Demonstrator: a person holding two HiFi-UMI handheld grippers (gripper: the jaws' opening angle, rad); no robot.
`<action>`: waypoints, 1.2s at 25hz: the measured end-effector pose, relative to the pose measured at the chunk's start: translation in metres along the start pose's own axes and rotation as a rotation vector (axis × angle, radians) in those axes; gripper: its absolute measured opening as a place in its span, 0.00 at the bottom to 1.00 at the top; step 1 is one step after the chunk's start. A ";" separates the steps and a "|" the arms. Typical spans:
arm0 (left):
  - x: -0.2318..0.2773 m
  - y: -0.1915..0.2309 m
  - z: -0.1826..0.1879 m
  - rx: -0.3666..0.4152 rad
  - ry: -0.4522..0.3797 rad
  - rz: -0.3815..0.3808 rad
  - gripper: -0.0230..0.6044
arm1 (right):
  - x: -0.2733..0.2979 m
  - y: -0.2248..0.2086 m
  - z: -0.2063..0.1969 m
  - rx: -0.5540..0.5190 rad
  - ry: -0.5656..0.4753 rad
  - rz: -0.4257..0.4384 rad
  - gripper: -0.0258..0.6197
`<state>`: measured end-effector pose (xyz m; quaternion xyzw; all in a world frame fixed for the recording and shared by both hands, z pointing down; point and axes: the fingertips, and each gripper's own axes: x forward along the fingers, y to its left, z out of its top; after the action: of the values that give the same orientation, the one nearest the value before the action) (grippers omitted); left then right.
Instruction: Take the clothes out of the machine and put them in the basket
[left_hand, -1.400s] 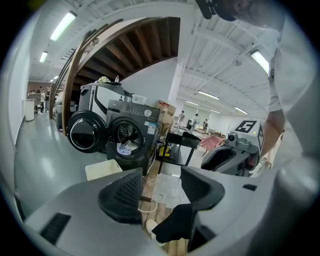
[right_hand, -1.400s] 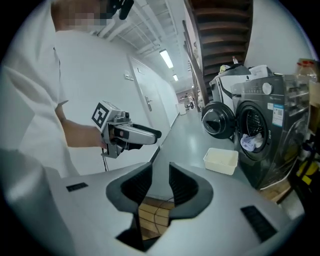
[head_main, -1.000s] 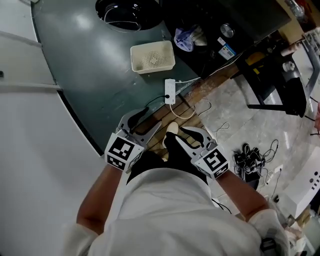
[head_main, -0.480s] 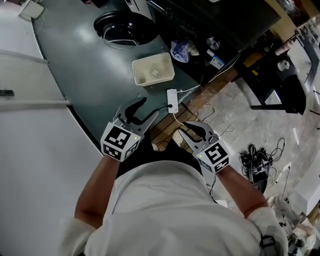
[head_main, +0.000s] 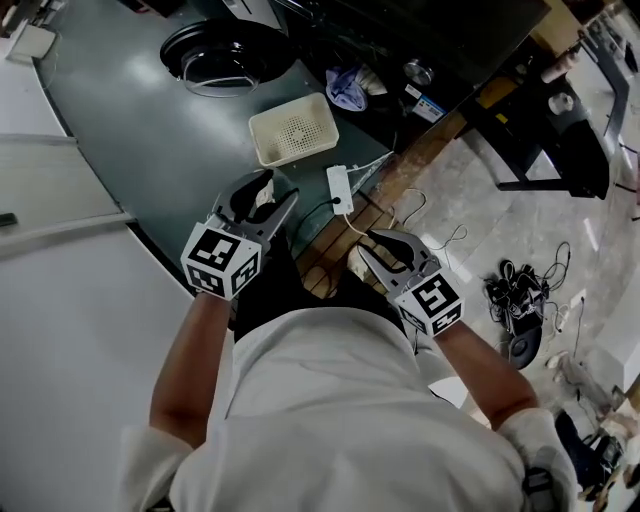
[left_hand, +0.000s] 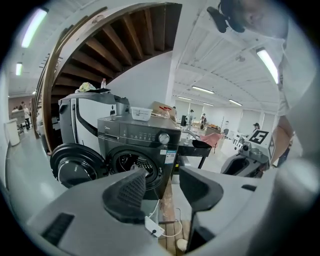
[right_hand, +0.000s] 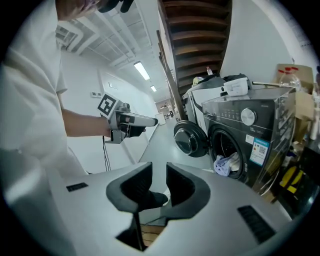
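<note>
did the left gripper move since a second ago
Yes. In the head view the left gripper has moved forward: its tips were short of the white power strip and now reach level with it, close to the cream basket.

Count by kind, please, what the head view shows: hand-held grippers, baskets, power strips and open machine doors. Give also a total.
Hand-held gripper: 2, the left hand-held gripper and the right hand-held gripper
Basket: 1
Power strip: 1
Open machine door: 1
Total: 5
</note>
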<state>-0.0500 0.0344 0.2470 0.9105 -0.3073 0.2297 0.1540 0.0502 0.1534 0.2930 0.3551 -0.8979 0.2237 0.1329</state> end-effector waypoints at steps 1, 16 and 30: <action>0.006 0.006 -0.003 -0.002 0.003 -0.017 0.37 | 0.005 -0.001 0.001 0.003 0.006 -0.015 0.18; 0.180 0.089 -0.061 0.087 0.086 -0.249 0.40 | 0.124 -0.040 -0.019 0.053 0.089 -0.156 0.20; 0.347 0.141 -0.125 0.161 0.149 -0.334 0.49 | 0.195 -0.127 -0.088 0.136 0.085 -0.291 0.30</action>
<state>0.0652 -0.1898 0.5507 0.9388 -0.1203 0.2914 0.1391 0.0069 0.0027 0.4855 0.4798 -0.8132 0.2774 0.1775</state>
